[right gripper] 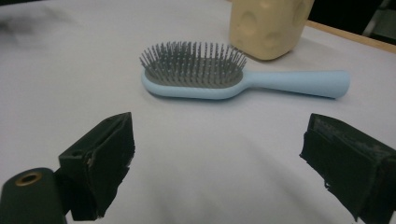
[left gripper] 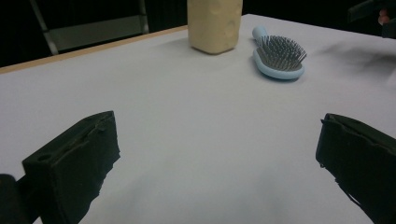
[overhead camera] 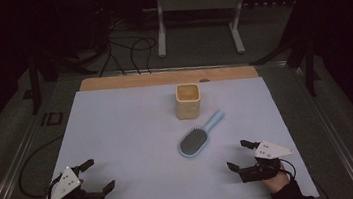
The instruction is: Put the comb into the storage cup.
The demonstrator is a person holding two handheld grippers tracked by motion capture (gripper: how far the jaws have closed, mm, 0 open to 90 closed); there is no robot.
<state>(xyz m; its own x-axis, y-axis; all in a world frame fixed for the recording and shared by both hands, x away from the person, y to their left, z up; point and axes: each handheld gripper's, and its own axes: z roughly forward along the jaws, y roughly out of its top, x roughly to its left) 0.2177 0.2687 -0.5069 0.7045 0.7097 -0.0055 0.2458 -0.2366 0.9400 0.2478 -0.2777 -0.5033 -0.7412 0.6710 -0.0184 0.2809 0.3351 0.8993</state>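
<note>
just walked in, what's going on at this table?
A person holds a gripper in each hand at the near edge of the white table. The left gripper and right gripper are both open with nothing between the jaws. A light blue hairbrush lies bristles up mid-table, untouched, its handle pointing toward a yellow cup standing just behind it. The right gripper is nearer the brush.

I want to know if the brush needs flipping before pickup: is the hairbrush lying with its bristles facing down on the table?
No, in the right gripper view the hairbrush lies on its back, its grey bristles pointing up.

hairbrush [overhead camera: 195, 140] on table [overhead camera: 118, 136], cup [overhead camera: 187, 100] behind
</note>
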